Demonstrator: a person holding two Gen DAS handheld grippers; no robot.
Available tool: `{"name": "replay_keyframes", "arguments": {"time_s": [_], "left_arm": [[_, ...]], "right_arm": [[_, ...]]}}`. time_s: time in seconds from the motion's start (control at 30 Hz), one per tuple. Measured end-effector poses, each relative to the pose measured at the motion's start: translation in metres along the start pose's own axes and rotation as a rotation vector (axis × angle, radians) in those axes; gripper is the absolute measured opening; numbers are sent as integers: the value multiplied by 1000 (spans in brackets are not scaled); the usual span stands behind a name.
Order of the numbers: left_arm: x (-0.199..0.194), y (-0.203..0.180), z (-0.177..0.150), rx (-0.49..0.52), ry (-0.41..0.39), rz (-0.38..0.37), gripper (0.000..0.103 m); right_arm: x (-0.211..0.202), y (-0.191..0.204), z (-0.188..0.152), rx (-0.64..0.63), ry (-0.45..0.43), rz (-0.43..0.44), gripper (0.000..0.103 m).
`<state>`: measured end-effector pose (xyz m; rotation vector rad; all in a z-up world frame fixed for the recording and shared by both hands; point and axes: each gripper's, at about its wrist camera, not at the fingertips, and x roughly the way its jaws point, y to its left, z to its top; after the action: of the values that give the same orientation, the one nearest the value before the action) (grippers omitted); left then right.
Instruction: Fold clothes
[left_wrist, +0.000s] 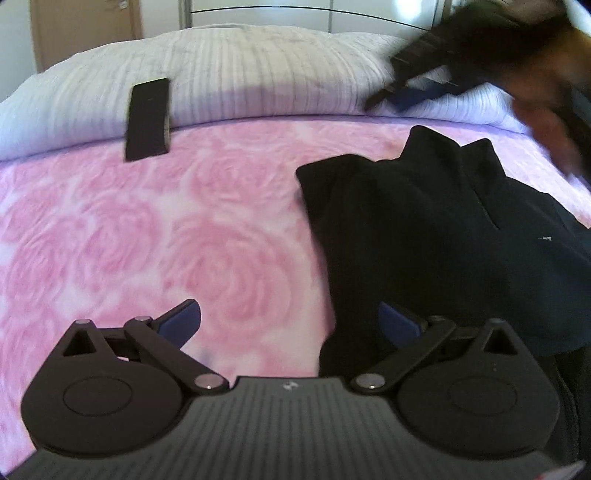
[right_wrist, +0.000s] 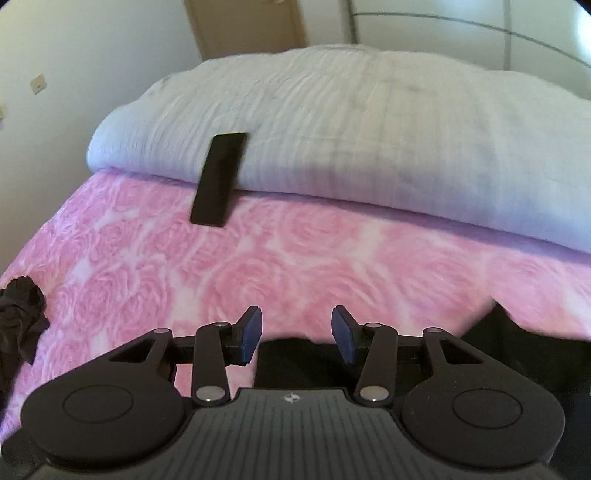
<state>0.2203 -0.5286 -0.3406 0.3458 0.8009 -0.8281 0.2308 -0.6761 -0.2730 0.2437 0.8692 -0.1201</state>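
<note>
A black zip-neck top (left_wrist: 443, 236) lies partly folded on the pink rose-patterned blanket (left_wrist: 147, 240), collar toward the pillows. My left gripper (left_wrist: 290, 325) hovers over the top's near left edge, open wide, nothing between its blue pads. The right gripper (left_wrist: 413, 81) appears blurred at the upper right of the left wrist view, held by a hand. In the right wrist view my right gripper (right_wrist: 297, 334) is open and empty above the blanket, with the black top (right_wrist: 517, 354) just below and to its right.
A black phone-like slab (left_wrist: 147, 120) leans against the white ribbed pillows (left_wrist: 258, 70) at the back. Another crumpled dark garment (right_wrist: 18, 314) sits at the bed's left edge. A door and wardrobe stand behind the bed.
</note>
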Motion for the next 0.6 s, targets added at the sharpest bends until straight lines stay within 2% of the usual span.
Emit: {"name": "replay_keyframes", "arguments": {"time_s": [0.1, 0.13, 0.23, 0.33, 0.37, 0.4, 0.43, 0.53, 0.6], "left_arm": [[29, -5, 7, 43, 69, 2, 101], [40, -8, 8, 68, 96, 9, 101], [56, -6, 5, 93, 124, -8, 103], [56, -2, 6, 103, 136, -19, 103], [55, -3, 7, 112, 139, -12, 103], [52, -4, 9, 124, 139, 4, 103], [48, -5, 11, 138, 135, 30, 101], [22, -13, 20, 167, 73, 93, 98], [3, -24, 21, 202, 26, 76, 98]], "right_arm": [[-33, -9, -37, 42, -43, -79, 42], [-37, -12, -56, 86, -30, -96, 39], [-35, -23, -107, 188, 63, -75, 37], [-27, -35, -143, 185, 140, -90, 37], [-29, -43, -152, 203, 146, -109, 28], [-35, -52, -159, 240, 133, -127, 17], [-41, -61, -165, 277, 120, -144, 17], [-67, -74, -180, 355, 83, -217, 20], [-87, -80, -192, 402, 57, -235, 26]]}}
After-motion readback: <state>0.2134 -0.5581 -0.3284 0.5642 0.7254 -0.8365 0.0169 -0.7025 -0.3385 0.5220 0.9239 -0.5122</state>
